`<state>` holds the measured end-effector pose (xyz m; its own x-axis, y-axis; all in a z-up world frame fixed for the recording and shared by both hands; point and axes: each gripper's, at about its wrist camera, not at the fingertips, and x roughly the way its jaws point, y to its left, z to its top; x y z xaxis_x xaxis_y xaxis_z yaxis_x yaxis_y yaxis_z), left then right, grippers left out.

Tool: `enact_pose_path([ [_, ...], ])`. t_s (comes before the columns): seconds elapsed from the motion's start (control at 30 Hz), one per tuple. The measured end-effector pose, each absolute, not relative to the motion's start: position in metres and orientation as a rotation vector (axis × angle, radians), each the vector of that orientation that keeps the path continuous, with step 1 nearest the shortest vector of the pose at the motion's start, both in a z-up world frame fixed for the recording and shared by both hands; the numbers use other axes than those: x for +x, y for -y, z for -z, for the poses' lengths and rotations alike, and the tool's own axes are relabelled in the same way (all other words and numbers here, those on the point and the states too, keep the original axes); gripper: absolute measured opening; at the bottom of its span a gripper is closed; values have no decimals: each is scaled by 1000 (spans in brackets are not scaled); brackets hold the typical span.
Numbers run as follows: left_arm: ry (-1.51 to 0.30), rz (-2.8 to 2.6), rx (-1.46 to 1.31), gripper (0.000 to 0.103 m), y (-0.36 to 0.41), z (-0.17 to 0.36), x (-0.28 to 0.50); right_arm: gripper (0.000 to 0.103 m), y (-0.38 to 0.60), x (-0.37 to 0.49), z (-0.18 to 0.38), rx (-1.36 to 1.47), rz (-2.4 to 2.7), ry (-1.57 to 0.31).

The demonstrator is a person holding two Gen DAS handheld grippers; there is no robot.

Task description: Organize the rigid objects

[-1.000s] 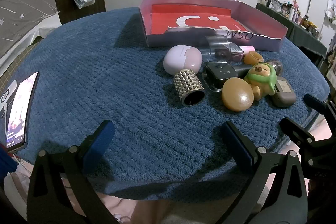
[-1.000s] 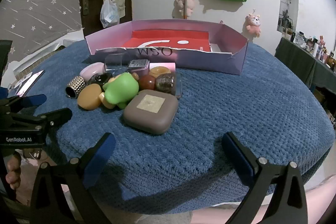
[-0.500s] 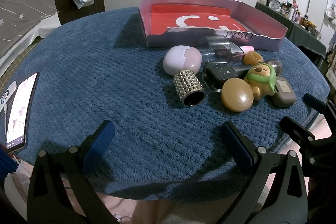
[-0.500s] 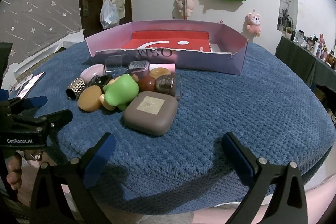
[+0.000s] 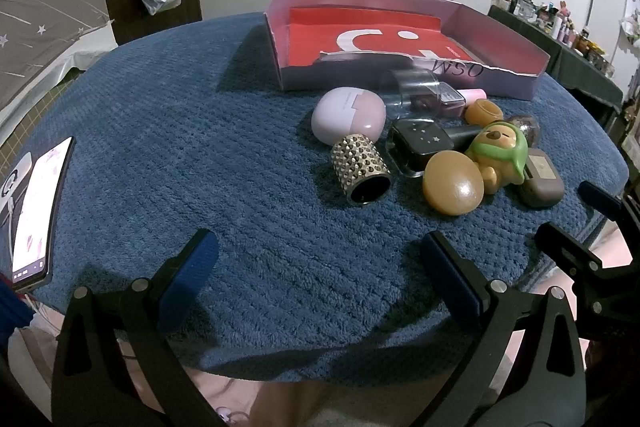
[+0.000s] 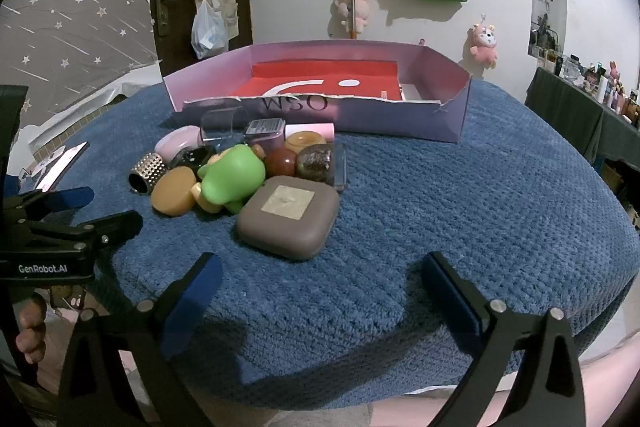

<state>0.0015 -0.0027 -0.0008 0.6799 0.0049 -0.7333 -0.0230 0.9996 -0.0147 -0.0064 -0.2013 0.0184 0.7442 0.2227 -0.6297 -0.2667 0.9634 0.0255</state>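
A cluster of small rigid objects lies on the blue cloth in front of a pink box with a red floor (image 5: 400, 39) (image 6: 320, 83). It holds a studded metal cylinder (image 5: 360, 169) (image 6: 147, 173), a pale pink case (image 5: 348, 113), a tan oval (image 5: 454, 183) (image 6: 174, 191), a green bear toy (image 5: 498, 157) (image 6: 232, 175), a grey-brown square case (image 6: 288, 221) (image 5: 540, 181) and a dark bottle (image 5: 420, 145). My left gripper (image 5: 318, 267) is open and empty near the front edge. My right gripper (image 6: 320, 281) is open and empty, just short of the square case.
A phone (image 5: 38, 211) lies at the cloth's left edge. The left gripper also shows in the right wrist view (image 6: 80, 211), the right gripper in the left wrist view (image 5: 580, 219). A dark shelf with bottles (image 6: 592, 95) stands at the far right.
Both grippers have crept slightly closer to the cluster. Nothing on the cloth has moved.
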Motion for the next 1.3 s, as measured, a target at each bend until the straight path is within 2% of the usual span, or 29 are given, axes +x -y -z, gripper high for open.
enact_pose_path([
  [0.73,-826,-5,-30,103,-1,-1,5,102,198,-6,-15,-84,-263,-678],
  [1.3,-822,-3,-11,101,0,-2,20,94,189,9,-14,-100,-260,-664],
])
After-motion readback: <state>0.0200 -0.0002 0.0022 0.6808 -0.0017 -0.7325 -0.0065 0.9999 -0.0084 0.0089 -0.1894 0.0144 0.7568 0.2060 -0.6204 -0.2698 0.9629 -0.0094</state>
